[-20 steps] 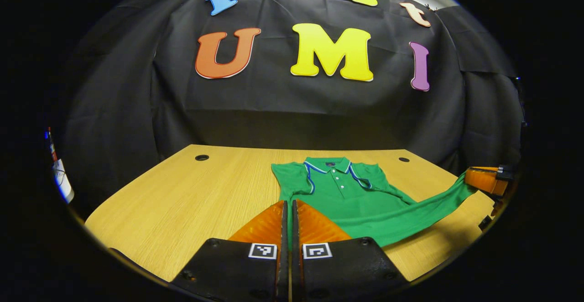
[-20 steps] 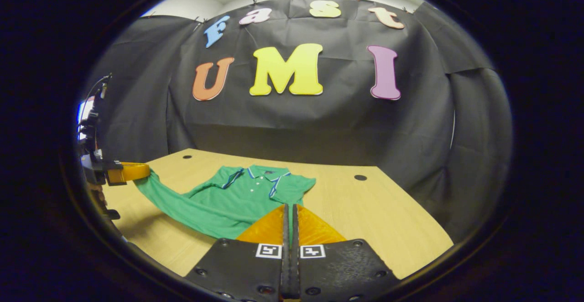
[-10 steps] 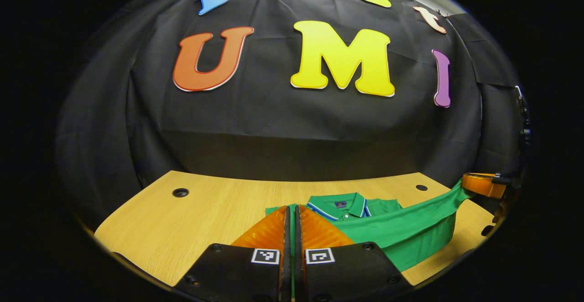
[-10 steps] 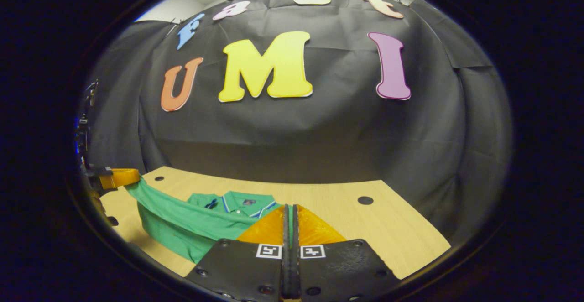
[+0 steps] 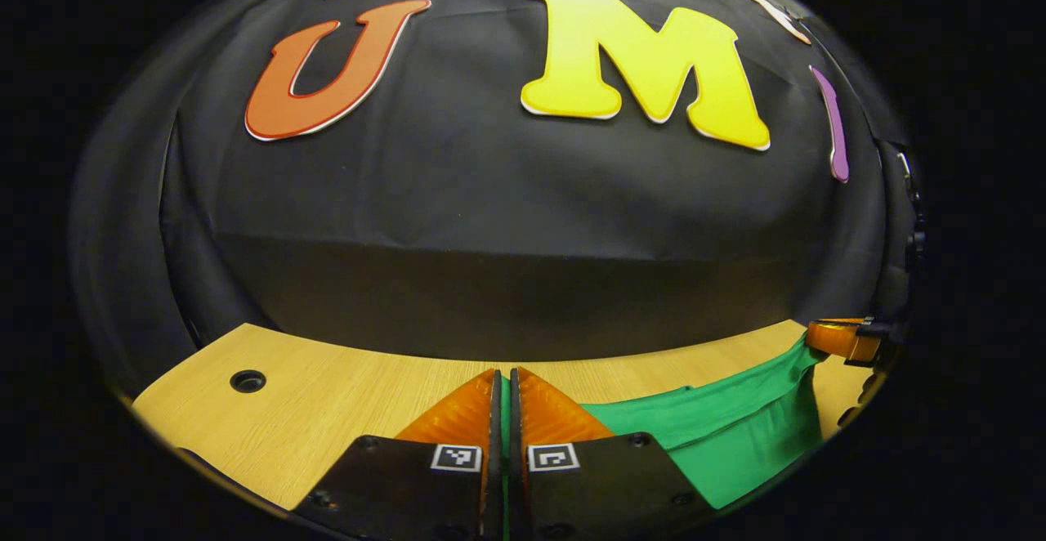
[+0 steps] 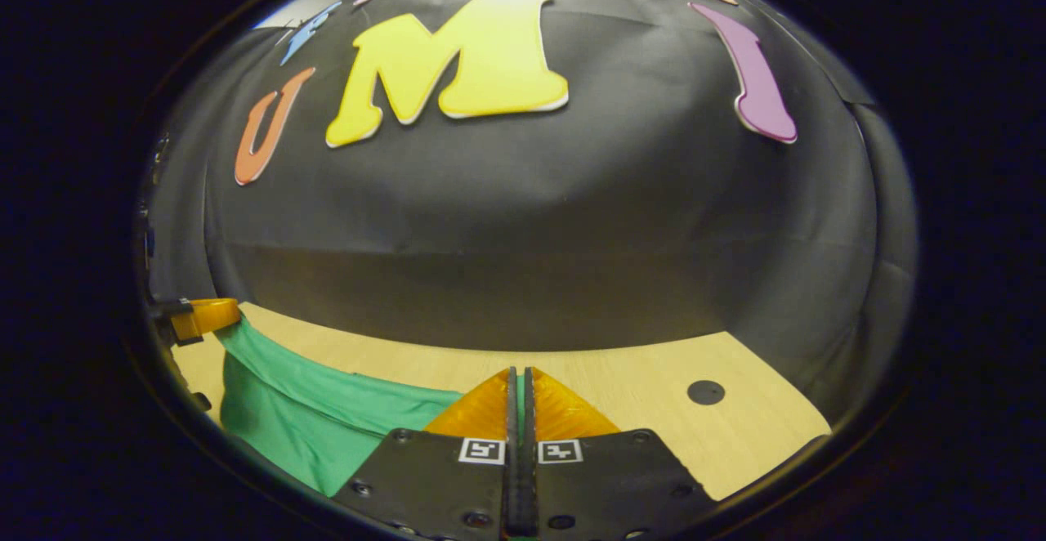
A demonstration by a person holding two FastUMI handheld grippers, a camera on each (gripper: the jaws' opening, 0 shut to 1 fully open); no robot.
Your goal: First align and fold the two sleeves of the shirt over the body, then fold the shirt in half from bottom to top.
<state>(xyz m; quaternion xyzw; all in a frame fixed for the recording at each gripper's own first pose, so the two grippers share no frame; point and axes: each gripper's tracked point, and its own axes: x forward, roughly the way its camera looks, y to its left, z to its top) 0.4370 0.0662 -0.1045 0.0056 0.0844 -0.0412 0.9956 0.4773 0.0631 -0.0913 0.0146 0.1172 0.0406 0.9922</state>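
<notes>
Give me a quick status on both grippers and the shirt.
Left gripper and right gripper: jaws shut on green shirt. Hem stretched between them, lifted above wooden table. Nothing in the way.

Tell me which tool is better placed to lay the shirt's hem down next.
Neither alone: left tool and right tool each pinch the green shirt, stretched between them; both should lower together.
</notes>
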